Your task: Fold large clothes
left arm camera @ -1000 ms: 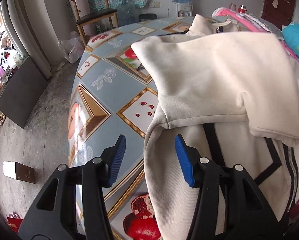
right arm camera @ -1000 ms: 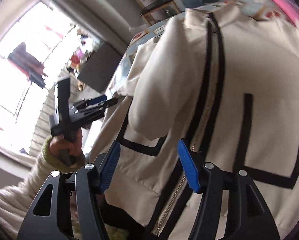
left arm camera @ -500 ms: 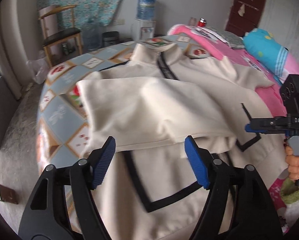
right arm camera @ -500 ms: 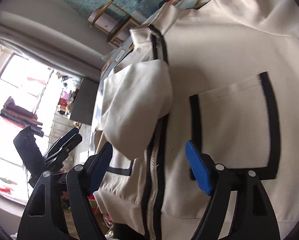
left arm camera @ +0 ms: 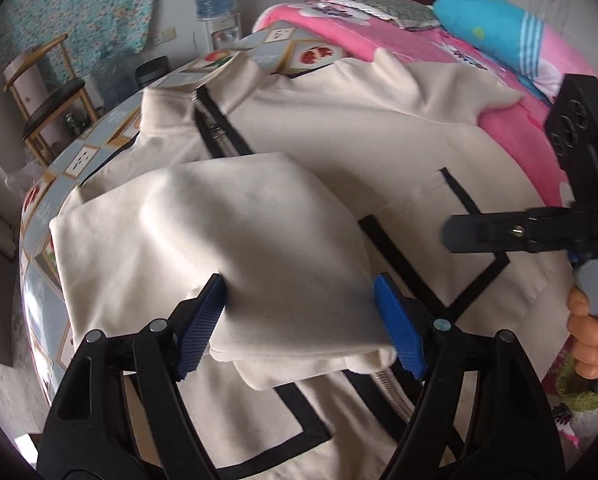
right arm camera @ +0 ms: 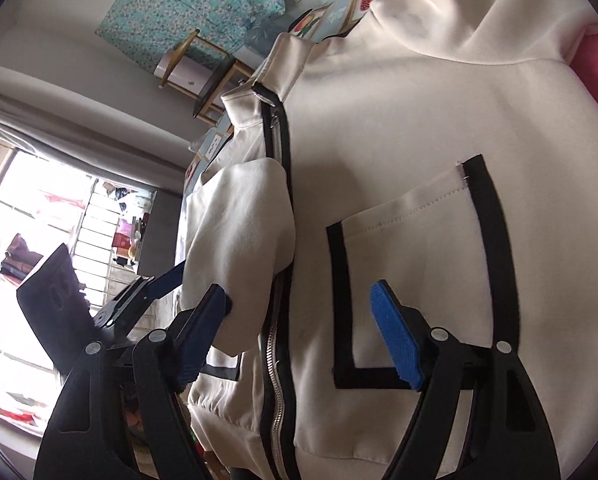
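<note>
Left wrist only: pink bedding (left arm camera: 511, 128) beyond jacket (left arm camera: 339, 152).

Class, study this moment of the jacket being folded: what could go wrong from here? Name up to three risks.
1. The sleeve lies folded over the jacket, and the open left gripper straddles its cuff end; closing carelessly could pinch the jacket layer beneath.
2. The bunched sleeve may crease if pressed flat.
3. The right gripper, open over the zipper, might snag it.
</note>
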`<action>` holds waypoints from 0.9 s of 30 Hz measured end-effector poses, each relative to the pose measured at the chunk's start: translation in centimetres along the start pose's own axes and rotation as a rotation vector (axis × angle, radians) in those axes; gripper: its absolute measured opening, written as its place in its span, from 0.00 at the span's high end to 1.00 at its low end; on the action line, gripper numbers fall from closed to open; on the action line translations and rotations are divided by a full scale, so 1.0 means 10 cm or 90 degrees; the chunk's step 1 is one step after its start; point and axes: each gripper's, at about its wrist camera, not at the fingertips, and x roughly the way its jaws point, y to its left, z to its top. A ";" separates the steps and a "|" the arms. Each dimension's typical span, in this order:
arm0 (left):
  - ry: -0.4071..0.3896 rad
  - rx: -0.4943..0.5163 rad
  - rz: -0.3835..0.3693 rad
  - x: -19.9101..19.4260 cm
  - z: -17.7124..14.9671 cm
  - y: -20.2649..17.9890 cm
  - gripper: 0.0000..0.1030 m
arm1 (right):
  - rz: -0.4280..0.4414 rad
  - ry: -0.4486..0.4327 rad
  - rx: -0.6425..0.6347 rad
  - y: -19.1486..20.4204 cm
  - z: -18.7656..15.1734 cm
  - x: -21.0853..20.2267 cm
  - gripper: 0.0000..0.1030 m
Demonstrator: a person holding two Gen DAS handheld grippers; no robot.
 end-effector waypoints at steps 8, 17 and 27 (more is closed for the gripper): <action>-0.002 0.087 -0.046 -0.19 -0.03 -0.41 0.26 | -0.065 -0.030 -0.026 0.00 -0.01 0.04 0.28; 0.047 0.151 0.064 0.16 0.02 -0.67 0.25 | -0.058 -0.064 -0.010 -0.17 -0.01 -0.09 0.28; 0.065 0.125 0.114 0.20 0.17 -0.47 0.92 | -0.032 -0.078 -0.002 -0.27 0.00 -0.15 0.28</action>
